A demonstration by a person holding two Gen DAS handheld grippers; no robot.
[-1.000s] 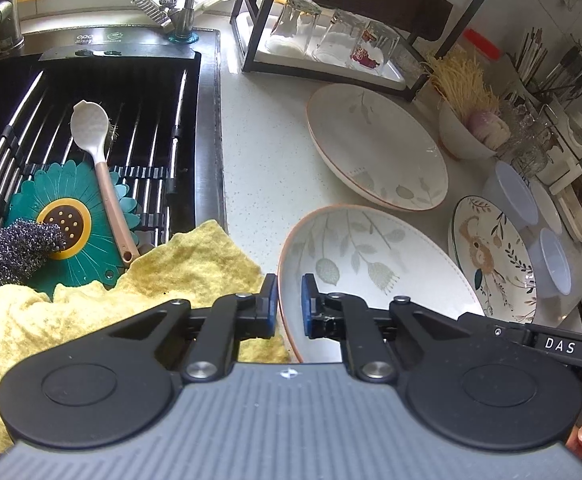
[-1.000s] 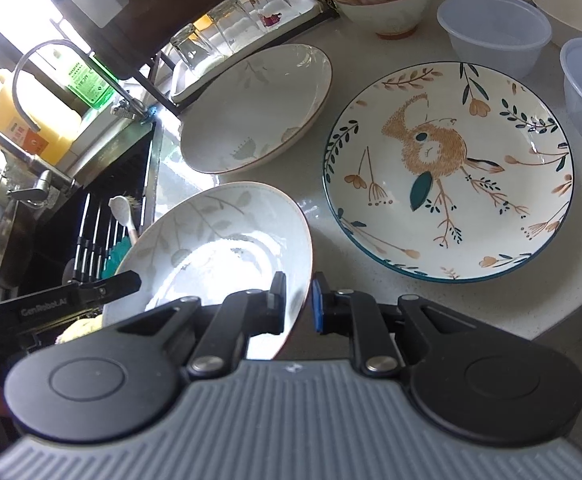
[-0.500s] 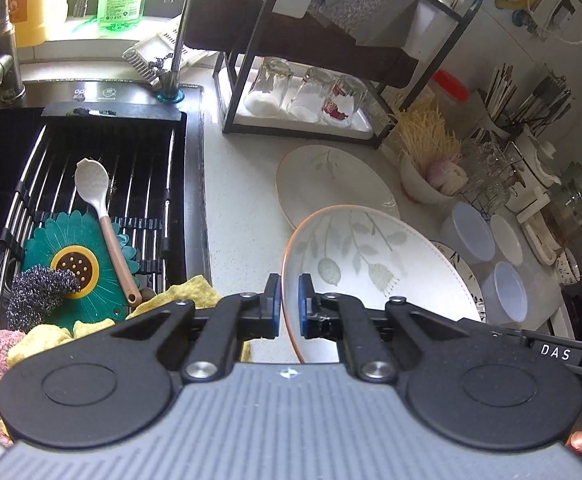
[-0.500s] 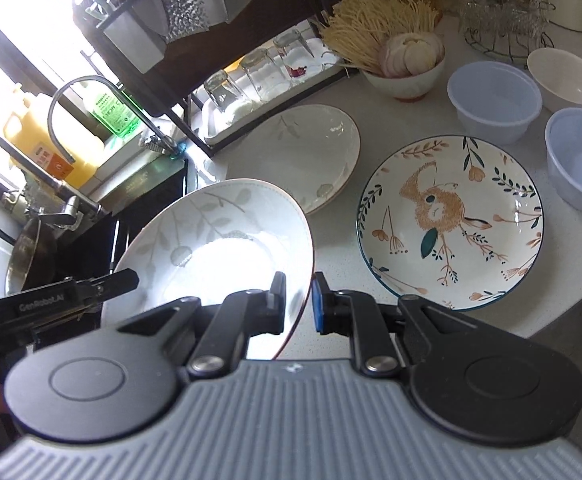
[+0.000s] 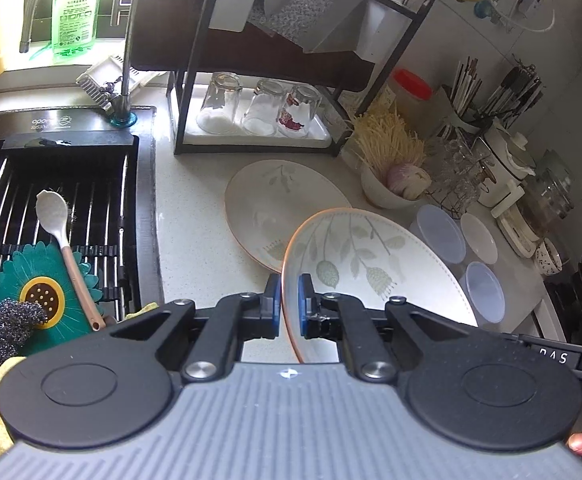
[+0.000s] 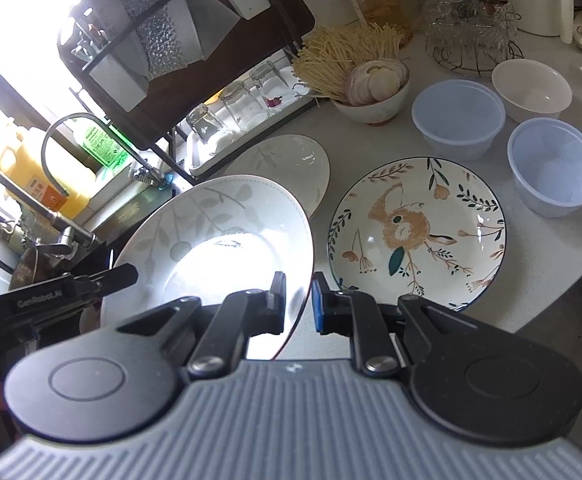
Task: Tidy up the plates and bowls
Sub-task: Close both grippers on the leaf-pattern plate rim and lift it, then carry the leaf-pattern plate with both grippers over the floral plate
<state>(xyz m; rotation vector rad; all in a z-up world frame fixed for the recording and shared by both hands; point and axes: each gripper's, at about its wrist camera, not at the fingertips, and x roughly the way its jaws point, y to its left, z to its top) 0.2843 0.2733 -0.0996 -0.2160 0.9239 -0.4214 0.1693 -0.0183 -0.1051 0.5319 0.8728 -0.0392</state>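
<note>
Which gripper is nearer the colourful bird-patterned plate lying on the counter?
Right. The right gripper, gripping the lifted leaf-patterned plate, sits just beside the bird-patterned plate. The left gripper holds the opposite rim, farther away.

The green bottle (image 5: 72, 8) reads "maxprote"; the left gripper (image 6: 71, 296) "GenRobot.AI".

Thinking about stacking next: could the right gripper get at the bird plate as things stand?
Probably not yet: the right gripper is shut on the leaf plate, shared with the left gripper. The bird plate itself lies uncovered on the counter.
</note>
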